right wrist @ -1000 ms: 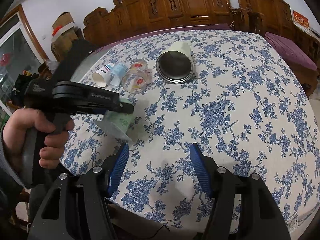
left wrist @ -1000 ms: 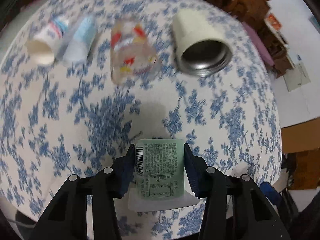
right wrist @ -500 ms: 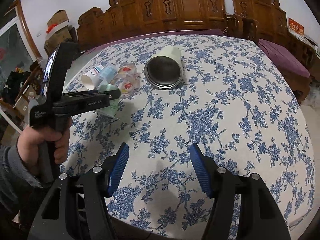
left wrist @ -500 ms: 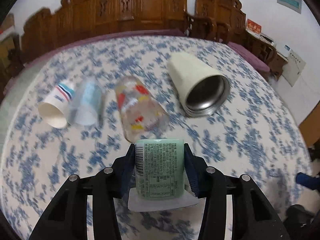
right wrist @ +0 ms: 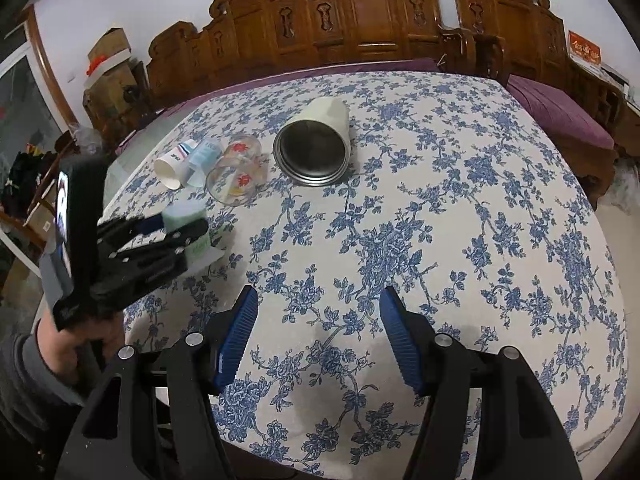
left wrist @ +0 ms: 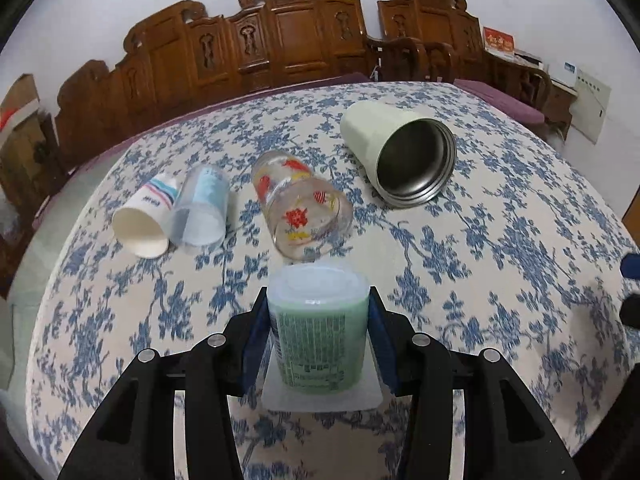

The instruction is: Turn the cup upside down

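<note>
My left gripper (left wrist: 318, 336) is shut on a green plastic cup (left wrist: 318, 328) with a printed label. The cup stands mouth down, its flat base up and its square rim flange at the bottom, at or just above the cloth. In the right wrist view the same cup (right wrist: 188, 220) sits in the left gripper (right wrist: 176, 232) at the table's left side. My right gripper (right wrist: 316, 332) is open and empty over the near middle of the table.
Several cups lie on their sides on the floral tablecloth (left wrist: 500, 260): a white paper cup (left wrist: 146, 216), a clear blue cup (left wrist: 202, 212), a glass with red prints (left wrist: 304, 212) and a cream steel tumbler (left wrist: 400, 156). Carved wooden chairs (left wrist: 288, 36) stand behind.
My left gripper has tilted up from looking down at the table to looking level across it, turning the green cup mouth down. The right gripper has barely moved.
</note>
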`<move>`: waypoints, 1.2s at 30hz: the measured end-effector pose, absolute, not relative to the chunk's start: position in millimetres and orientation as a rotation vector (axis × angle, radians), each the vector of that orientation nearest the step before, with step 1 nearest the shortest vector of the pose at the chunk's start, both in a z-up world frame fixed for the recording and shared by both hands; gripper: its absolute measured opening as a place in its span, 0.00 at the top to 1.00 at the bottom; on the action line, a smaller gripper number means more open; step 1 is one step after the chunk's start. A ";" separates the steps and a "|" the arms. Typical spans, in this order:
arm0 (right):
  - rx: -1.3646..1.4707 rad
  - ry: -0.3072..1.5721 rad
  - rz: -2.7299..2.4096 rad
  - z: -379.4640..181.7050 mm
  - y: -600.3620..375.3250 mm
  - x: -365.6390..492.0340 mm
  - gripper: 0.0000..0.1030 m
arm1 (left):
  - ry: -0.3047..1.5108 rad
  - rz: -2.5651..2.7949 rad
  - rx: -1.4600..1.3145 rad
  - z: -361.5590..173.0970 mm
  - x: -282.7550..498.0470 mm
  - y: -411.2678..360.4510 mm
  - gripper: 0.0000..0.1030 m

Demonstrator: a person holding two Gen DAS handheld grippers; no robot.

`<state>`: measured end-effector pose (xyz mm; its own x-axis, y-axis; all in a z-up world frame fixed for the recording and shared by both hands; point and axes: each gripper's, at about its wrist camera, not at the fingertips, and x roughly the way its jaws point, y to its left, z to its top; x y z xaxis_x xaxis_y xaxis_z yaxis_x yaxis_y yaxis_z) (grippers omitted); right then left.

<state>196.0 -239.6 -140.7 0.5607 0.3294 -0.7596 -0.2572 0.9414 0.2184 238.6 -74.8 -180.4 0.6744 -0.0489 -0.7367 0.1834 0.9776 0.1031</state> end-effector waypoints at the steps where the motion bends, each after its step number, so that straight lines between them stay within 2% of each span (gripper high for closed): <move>1: 0.085 0.909 0.345 -139.9 -239.6 195.8 0.36 | 0.829 -0.134 0.162 -180.3 237.1 -72.2 0.57; 8: 0.059 0.889 0.345 -135.8 -232.9 192.9 0.36 | 0.877 -0.150 0.113 -185.2 223.0 -65.2 0.54; 11: 0.048 0.880 0.343 -133.8 -229.7 191.4 0.36 | 0.861 -0.147 0.103 -178.2 215.3 -61.8 0.42; 13: 0.047 0.875 0.343 -131.8 -228.2 190.3 0.36 | 0.853 -0.148 0.096 -170.4 208.7 -58.5 0.39; 20: 0.054 0.844 0.342 -118.3 -219.9 183.2 0.36 | 0.825 -0.137 0.085 -140.4 184.6 -45.7 0.09; 24: 0.070 0.825 0.338 -110.5 -215.4 176.5 0.36 | 0.818 -0.135 0.080 -126.4 169.3 -38.5 0.08; 26: 0.079 0.814 0.333 -107.0 -212.7 171.4 0.28 | 0.813 -0.122 0.079 -119.2 161.4 -34.9 0.08; 36: 0.114 0.757 0.319 -94.5 -200.7 142.9 0.11 | 0.795 -0.092 0.087 -96.2 116.3 -15.0 0.08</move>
